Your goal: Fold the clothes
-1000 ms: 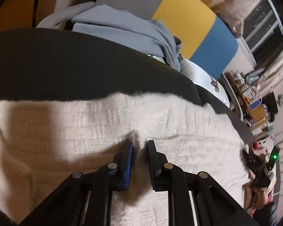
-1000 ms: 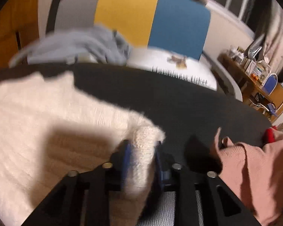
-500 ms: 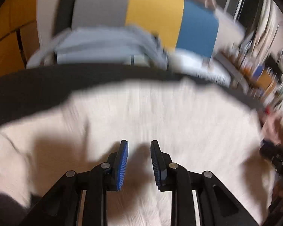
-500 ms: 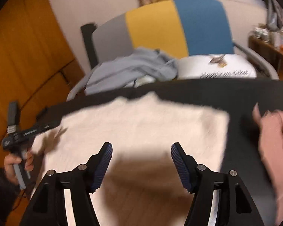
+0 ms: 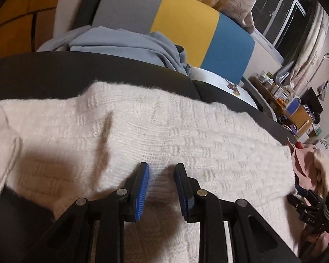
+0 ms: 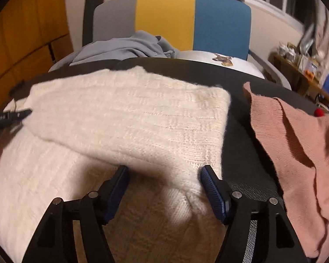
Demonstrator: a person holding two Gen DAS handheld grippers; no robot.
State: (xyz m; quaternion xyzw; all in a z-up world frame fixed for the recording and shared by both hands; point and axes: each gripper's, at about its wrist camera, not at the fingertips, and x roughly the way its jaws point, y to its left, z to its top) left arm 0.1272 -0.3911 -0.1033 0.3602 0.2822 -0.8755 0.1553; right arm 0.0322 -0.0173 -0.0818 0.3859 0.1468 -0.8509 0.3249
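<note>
A cream knitted sweater (image 5: 164,131) lies spread on the dark table (image 5: 54,72), with one part folded over itself (image 6: 131,120). Just above its near half hovers my left gripper (image 5: 162,168), open a little; knit shows in the gap and the pads press on nothing. Over the folded layer's near edge is my right gripper (image 6: 164,171). Its jaws are opening wide, the fold's edge lies between them, and neither pad touches it. Each gripper also shows in the other's view, the right gripper (image 5: 313,208) at the sweater's right end and the left gripper (image 6: 6,117) at its left.
A pink garment (image 6: 296,142) lies crumpled on the table right of the sweater. Behind the table stands a chair (image 6: 164,17) with a grey, yellow and blue back, holding a grey-blue garment (image 6: 125,48) and a white printed cushion (image 6: 219,59). A cluttered shelf (image 5: 285,100) is far right.
My right gripper let go of the cream knit it was pinching and its jaws spread wide. The left gripper widened slightly and shifted across the sweater, which now lies folded.
</note>
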